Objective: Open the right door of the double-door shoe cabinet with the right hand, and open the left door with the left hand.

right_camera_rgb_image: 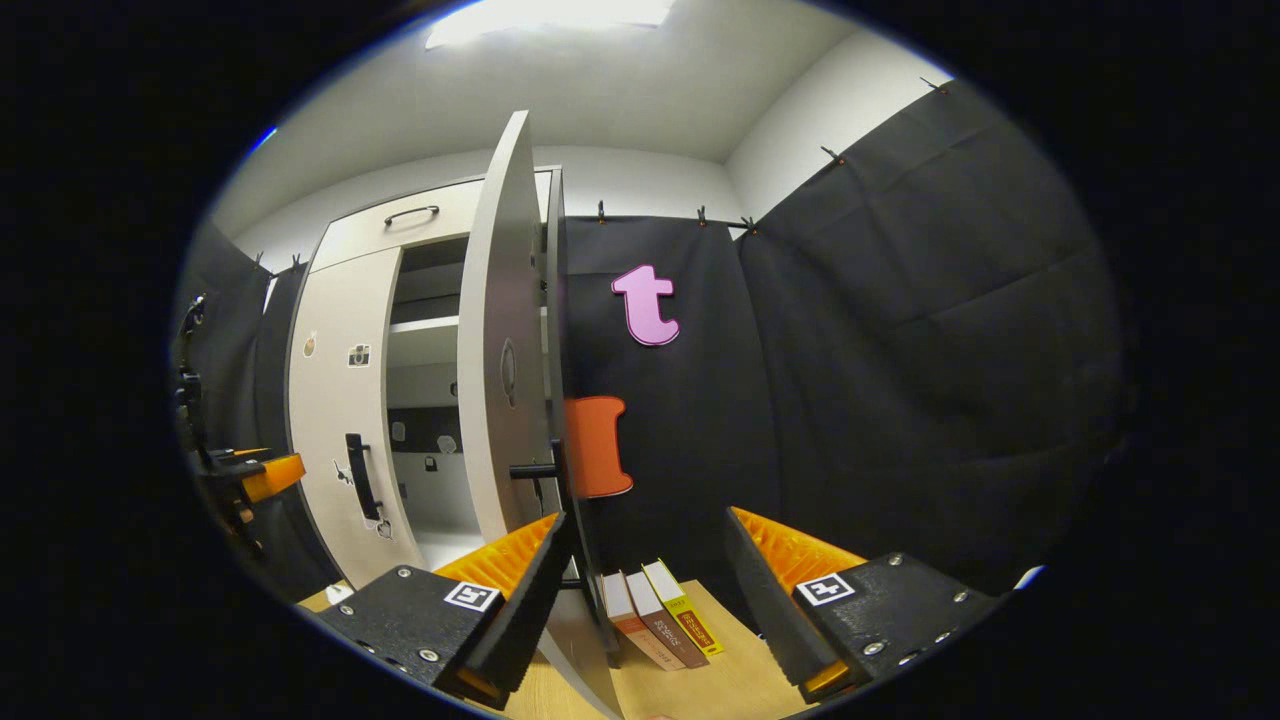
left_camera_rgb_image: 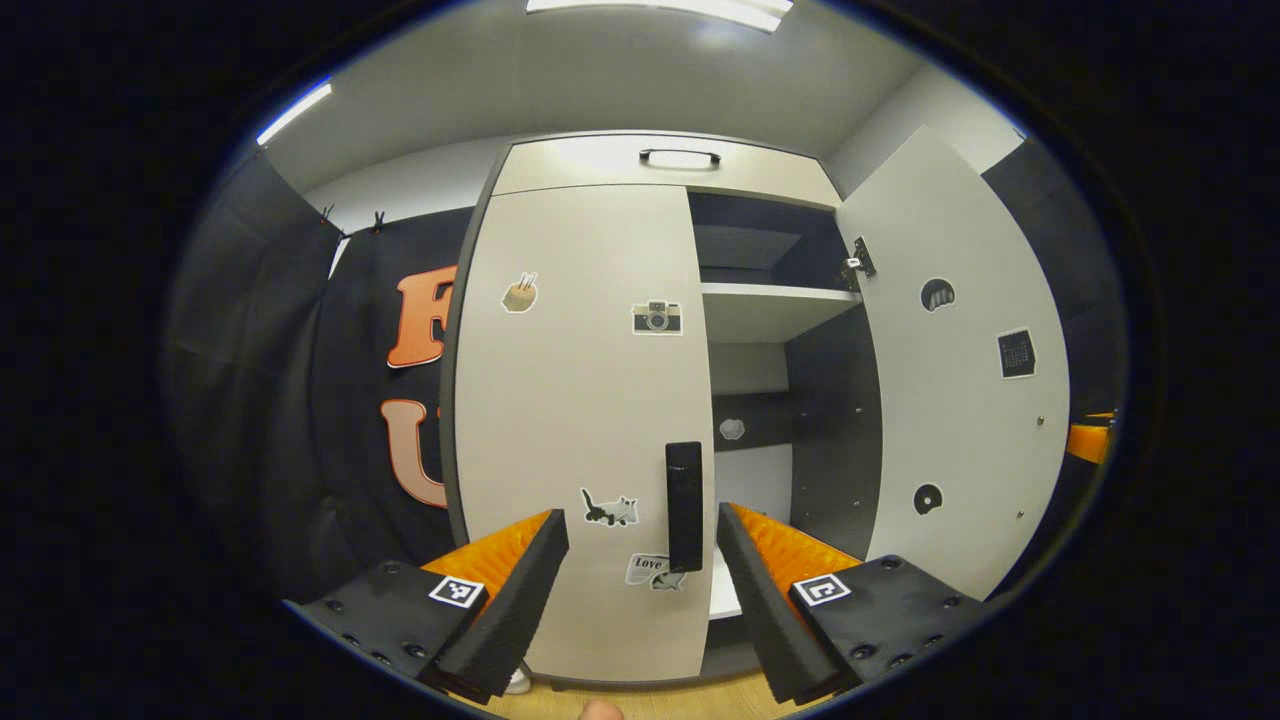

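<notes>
The pale shoe cabinet (left_camera_rgb_image: 600, 165) stands straight ahead in the left gripper view. Its left door (left_camera_rgb_image: 560, 400) is closed and carries several stickers and a black vertical handle (left_camera_rgb_image: 684, 505). My left gripper (left_camera_rgb_image: 642, 560) is open, and the handle shows between its fingers, nearer the right one, with neither finger pressing on it. The right door (left_camera_rgb_image: 950, 380) is swung wide open, baring dark shelves (left_camera_rgb_image: 770, 300). In the right gripper view the right door (right_camera_rgb_image: 505, 370) is edge-on, its handle (right_camera_rgb_image: 533, 470) sticking out. My right gripper (right_camera_rgb_image: 645, 560) is open beside that door, holding nothing.
Three books (right_camera_rgb_image: 660, 610) stand on the wooden floor (right_camera_rgb_image: 720, 680) against the black cloth wall, just right of the open door. The left gripper (right_camera_rgb_image: 250, 475) appears at the far left of the right gripper view. Black cloth hangs on both sides of the cabinet.
</notes>
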Demonstrator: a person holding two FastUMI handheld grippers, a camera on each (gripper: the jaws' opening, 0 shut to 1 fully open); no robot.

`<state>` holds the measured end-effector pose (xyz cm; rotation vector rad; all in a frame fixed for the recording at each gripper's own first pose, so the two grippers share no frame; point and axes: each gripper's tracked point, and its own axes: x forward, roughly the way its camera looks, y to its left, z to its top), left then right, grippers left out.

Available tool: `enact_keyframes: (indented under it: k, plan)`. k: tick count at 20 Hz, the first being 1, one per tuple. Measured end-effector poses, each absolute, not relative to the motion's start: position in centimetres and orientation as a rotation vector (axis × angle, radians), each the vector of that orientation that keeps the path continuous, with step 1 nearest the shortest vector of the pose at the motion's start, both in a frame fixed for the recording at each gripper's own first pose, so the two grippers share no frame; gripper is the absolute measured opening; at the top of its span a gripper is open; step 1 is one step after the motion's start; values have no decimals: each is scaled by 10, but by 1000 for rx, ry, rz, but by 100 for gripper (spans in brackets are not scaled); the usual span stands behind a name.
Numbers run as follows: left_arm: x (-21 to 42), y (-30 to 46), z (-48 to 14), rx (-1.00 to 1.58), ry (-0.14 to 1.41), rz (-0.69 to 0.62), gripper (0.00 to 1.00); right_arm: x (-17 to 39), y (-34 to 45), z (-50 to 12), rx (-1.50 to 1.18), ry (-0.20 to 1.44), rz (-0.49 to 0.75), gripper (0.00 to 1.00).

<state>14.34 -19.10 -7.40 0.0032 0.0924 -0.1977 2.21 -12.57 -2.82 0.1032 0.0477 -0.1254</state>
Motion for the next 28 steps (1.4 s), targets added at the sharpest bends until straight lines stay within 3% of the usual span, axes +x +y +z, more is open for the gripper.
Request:
enact_keyframes:
  k: [1, 2, 8, 17, 21, 23, 25, 28]
  plan:
    - [153, -194, -77, 16, 91, -189, 96, 22, -130, -27, 106, 42, -136, 98]
    - [161, -197, -81, 19, 94, -183, 96, 22, -134, -26, 111, 36, -147, 92]
    - [203, -219, -105, 7, 122, -191, 96, 26, -154, -29, 81, 22, -199, 92]
    - [237, -229, -138, 4, 175, -175, 96, 39, -155, -42, 89, 25, -179, 92]
    - [244, -235, -149, -25, 196, -192, 84, 43, -152, -43, 93, 24, -166, 92]
    - [242, -247, -147, -50, 193, -231, 70, 44, -148, -44, 86, 20, -156, 92]
    - [243, -249, -148, -36, 198, -231, 42, 45, -147, -45, 79, 21, -153, 92]
    - [242, -249, -148, -34, 202, -238, 36, 45, -144, -45, 83, 20, -143, 92]
